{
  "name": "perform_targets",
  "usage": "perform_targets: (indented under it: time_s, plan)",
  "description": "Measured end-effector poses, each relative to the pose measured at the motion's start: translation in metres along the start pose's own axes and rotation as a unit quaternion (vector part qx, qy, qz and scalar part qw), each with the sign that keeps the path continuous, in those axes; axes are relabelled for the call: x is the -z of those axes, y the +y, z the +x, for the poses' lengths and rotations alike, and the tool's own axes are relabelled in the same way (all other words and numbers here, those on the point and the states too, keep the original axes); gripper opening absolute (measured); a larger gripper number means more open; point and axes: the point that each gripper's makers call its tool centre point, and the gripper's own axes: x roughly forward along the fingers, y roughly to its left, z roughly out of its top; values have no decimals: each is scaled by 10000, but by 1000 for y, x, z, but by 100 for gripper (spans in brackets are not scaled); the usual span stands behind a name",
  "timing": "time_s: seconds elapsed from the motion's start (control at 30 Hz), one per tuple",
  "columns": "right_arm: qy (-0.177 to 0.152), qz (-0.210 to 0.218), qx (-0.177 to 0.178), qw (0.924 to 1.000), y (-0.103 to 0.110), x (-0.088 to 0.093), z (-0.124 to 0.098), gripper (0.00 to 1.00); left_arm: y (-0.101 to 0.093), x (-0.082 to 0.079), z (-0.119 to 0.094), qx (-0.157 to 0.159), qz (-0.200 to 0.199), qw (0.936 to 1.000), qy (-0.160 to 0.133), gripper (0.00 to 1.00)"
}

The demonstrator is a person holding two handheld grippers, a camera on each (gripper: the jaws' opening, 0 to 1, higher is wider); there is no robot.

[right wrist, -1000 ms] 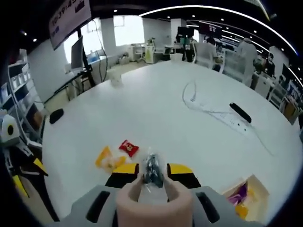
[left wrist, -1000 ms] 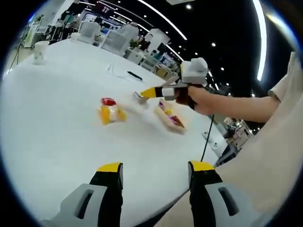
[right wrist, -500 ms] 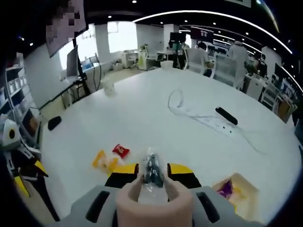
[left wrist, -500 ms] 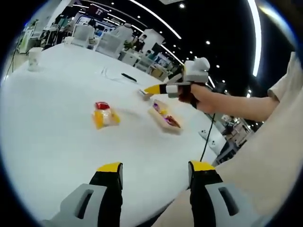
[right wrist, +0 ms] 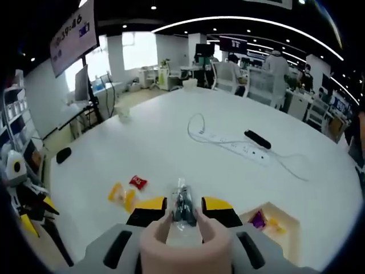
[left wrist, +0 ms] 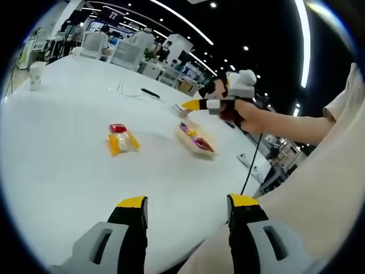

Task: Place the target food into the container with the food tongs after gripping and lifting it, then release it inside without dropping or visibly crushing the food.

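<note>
My right gripper is shut on pale food tongs. The tongs pinch a small clear-wrapped dark snack above the white table. A shallow beige container with purple and yellow sweets lies low right of it. In the left gripper view a hand holds that right gripper in the air over the far end of the container. A yellow and red snack packet pile lies left of it. My left gripper hangs open and empty over the near table edge.
A white power strip with a looping cable and a black remote lie further across the table. A paper cup stands at the far left. Chairs and people are beyond the table. My left gripper shows at the left edge.
The right gripper with tongs and snack has lifted and moved from near the snack packets across to above the container. The left gripper stays open and in place.
</note>
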Motion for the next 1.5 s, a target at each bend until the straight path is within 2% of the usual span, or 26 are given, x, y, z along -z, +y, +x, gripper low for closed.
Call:
perform_targets:
  time_s: [0.23,0.93,1.5]
  plan:
    - [-129,234,165,9995,-9,0,-13,23,-1,0,0,21,65,10000,-3,55]
    - [-315,459,546,9970,-29,3,-48,23,-13,6,1,109,175,9998,11,55]
    - [-415,647,856,9934,-58,8,-71,23,-22,5,8,236,266,9993,82,55]
